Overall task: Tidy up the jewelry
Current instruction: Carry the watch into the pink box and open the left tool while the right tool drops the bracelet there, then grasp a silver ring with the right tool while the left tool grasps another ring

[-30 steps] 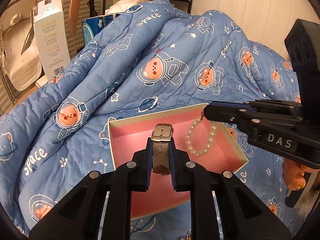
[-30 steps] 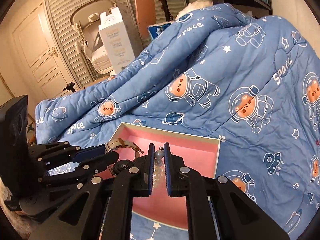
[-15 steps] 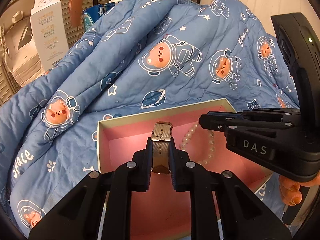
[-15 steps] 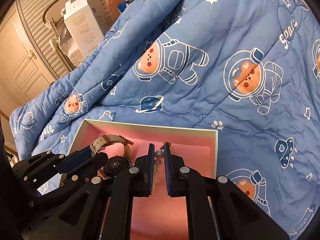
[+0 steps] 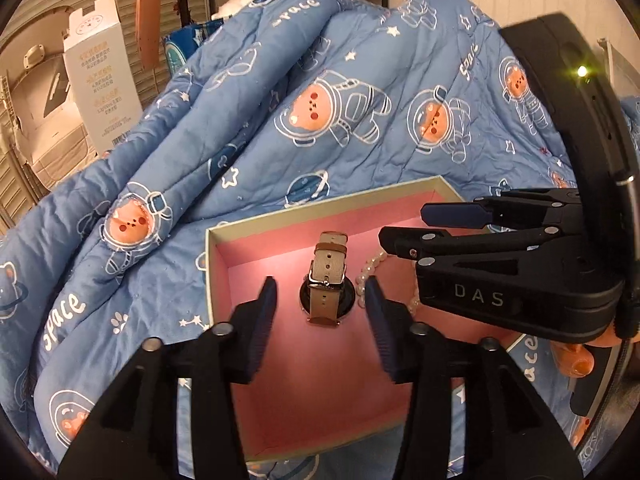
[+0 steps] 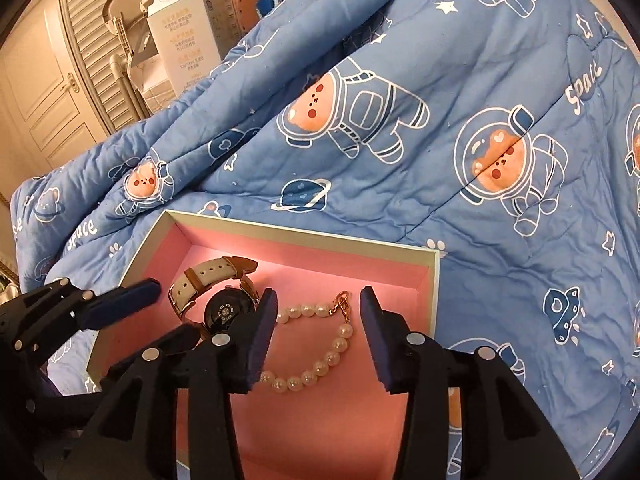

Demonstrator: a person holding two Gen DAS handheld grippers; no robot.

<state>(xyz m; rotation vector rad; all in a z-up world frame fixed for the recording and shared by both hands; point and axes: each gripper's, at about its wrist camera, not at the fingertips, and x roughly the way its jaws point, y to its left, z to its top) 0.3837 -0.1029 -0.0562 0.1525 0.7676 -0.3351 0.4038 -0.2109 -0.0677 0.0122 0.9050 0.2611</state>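
Note:
A pink-lined box [image 5: 288,216] [image 6: 304,232] lies on the blue quilt. A wristwatch [image 5: 327,280] [image 6: 216,292] with a beige strap and black face lies inside it. A pearl bracelet [image 6: 320,356] [image 5: 370,268] with a gold clasp lies to its right in the box. My left gripper [image 5: 320,316] is open, its jaws either side of the watch, not touching it. My right gripper [image 6: 316,332] is open over the bracelet, empty; it also shows in the left wrist view [image 5: 404,228].
A blue space-bear quilt [image 5: 320,100] [image 6: 440,120] rises in folds behind the box. A white carton [image 5: 102,80] [image 6: 184,28] stands at the back left, with a folded chair and louvred doors behind. A dark shelf stands at the back.
Both grippers have opened. The left let go of the watch and the right let go of the pearl bracelet; both pieces now lie on the pink floor of the box.

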